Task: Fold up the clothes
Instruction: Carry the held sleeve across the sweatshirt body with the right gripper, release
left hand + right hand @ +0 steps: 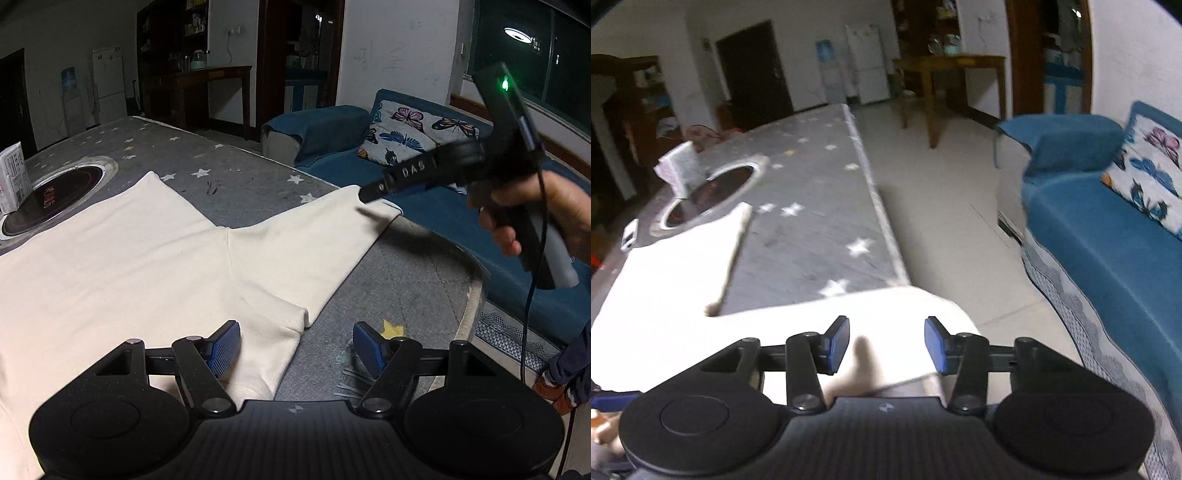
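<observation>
Lying flat on the star-print table, cream garment, one sleeve splayed toward the edge. Right tool spread wide over the sleeve end; left tool released near the hem. Likely sleeve-fold stage: next, pinch the sleeve and carry it inward.

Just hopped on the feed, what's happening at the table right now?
A person is folding a cream garment spread on the star-patterned table. The right gripper, open, is over the end of one sleeve at the table's edge. The left gripper, also open, sits at the garment's near corner. Nothing is gripped or folded yet.
</observation>
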The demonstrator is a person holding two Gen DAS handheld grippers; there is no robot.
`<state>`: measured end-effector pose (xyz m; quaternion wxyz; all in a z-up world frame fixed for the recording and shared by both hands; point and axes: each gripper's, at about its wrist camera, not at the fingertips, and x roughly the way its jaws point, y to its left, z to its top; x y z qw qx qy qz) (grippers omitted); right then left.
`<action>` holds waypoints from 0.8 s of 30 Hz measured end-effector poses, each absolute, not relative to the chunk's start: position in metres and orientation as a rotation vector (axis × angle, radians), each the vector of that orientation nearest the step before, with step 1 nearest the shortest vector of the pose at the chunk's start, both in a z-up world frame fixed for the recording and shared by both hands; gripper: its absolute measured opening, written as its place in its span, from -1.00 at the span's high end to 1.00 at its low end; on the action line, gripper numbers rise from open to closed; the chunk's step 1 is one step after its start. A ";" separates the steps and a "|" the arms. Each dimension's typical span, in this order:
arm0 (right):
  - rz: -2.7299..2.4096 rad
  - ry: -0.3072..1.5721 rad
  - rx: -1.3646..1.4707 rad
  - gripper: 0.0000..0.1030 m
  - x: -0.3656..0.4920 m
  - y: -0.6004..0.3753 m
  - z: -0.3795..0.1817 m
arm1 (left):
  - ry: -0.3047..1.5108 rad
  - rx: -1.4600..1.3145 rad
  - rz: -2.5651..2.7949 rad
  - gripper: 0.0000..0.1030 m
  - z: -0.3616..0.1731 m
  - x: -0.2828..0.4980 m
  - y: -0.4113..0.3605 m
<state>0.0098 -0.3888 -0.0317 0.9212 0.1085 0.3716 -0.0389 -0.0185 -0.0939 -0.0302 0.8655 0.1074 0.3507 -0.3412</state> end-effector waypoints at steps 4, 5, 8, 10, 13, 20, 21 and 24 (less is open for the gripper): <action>-0.083 0.765 0.226 0.11 0.011 -0.395 -0.042 | 0.750 0.223 -0.717 -0.37 -0.033 -0.017 -0.096; -0.078 0.765 0.224 0.11 0.012 -0.395 -0.044 | 0.751 0.225 -0.717 -0.37 -0.033 -0.018 -0.097; -0.068 0.763 0.212 0.30 0.014 -0.395 -0.047 | 0.755 0.230 -0.716 -0.37 -0.034 -0.018 -0.097; -0.071 0.757 0.181 0.41 0.014 -0.392 -0.044 | 0.757 0.232 -0.713 -0.37 -0.035 -0.017 -0.098; -0.072 0.749 0.139 0.89 0.015 -0.387 -0.041 | 0.757 0.231 -0.711 -0.37 -0.035 -0.016 -0.099; -0.017 0.706 0.134 0.94 0.013 -0.378 -0.016 | 0.758 0.221 -0.710 -0.37 -0.035 -0.018 -0.093; 0.002 0.693 0.132 0.94 0.012 -0.375 -0.009 | 0.759 0.216 -0.708 -0.37 -0.034 -0.018 -0.090; 0.059 0.654 0.125 0.96 0.010 -0.364 0.013 | 0.760 0.197 -0.692 -0.37 -0.032 -0.019 -0.078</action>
